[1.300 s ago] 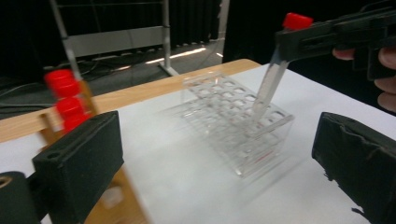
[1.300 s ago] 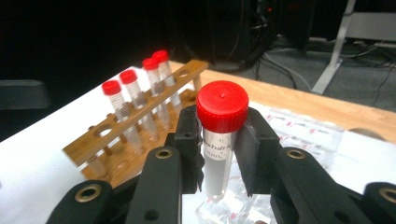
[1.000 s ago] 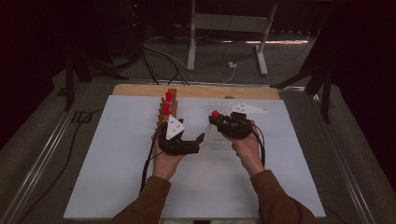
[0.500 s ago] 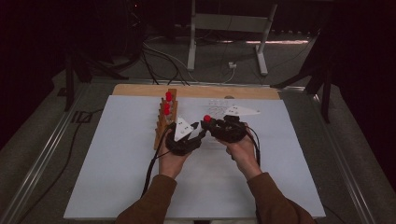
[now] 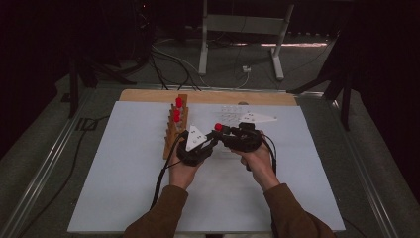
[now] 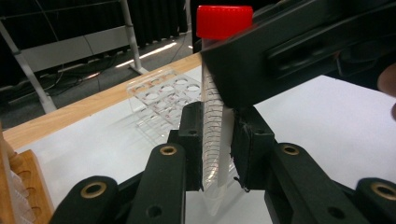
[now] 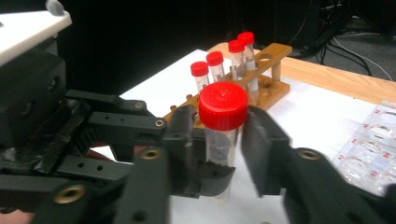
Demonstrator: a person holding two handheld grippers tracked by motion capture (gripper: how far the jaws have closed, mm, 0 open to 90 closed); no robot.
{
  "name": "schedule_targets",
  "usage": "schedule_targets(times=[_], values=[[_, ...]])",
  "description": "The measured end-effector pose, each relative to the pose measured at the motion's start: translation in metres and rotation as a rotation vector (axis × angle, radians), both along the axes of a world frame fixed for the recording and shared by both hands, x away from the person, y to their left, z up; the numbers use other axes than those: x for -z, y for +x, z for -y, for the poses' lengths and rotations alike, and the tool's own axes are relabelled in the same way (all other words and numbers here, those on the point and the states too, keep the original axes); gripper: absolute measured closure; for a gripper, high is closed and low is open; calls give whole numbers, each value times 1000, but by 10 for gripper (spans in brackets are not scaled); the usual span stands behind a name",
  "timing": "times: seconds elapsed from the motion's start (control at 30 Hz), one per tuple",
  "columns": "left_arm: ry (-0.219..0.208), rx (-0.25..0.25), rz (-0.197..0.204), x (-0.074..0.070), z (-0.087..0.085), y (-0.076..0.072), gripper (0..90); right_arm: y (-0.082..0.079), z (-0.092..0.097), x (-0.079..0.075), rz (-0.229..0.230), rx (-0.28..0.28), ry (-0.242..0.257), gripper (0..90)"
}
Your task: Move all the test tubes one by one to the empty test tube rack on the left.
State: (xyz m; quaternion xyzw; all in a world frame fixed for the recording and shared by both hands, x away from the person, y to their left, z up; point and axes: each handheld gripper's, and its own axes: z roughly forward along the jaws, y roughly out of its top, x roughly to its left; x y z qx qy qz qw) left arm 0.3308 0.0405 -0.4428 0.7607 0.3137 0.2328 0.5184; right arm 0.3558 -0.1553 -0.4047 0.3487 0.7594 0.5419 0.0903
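The left gripper (image 6: pixel 219 154) has just closed on the red-capped centrifuge tube (image 6: pixel 215 116) held above mid-table, while the right gripper (image 7: pixel 219 140) has just been opening, jaws spread beside it. Risk — a weak left pinch lets the tube slip. The wooden tube rack (image 5: pixel 174 130) stands left; the clear plastic rack (image 5: pixel 229 115) lies beyond — neither obstructs.

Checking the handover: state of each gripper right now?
Left gripper: just closed, shut on the red-capped tube.
Right gripper: jaws just opening, tube still between them, one pad visibly clear of it.
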Motion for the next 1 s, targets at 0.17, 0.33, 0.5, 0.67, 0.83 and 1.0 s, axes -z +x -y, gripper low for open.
schedule_targets(times=[0.17,0.33,0.5,0.67,0.83,1.0], values=[[-20,-12,-13,0,-3,3,761,-2,3,-3,21,-6,-5,436],[-35,-21,-24,-1,-7,5,761,-4,5,-3,49,-5,-45,280],[-54,-30,-30,-3,-12,5,761,-6,8,-2,64,22,-76,144],[-59,-35,-34,-4,-15,6,761,-10,14,0,87,36,-90,36],[-64,-39,-33,-5,-17,6,761,-12,20,3,91,53,-95,0],[-69,-55,-31,-7,-22,7,760,-14,29,7,99,80,-103,0]])
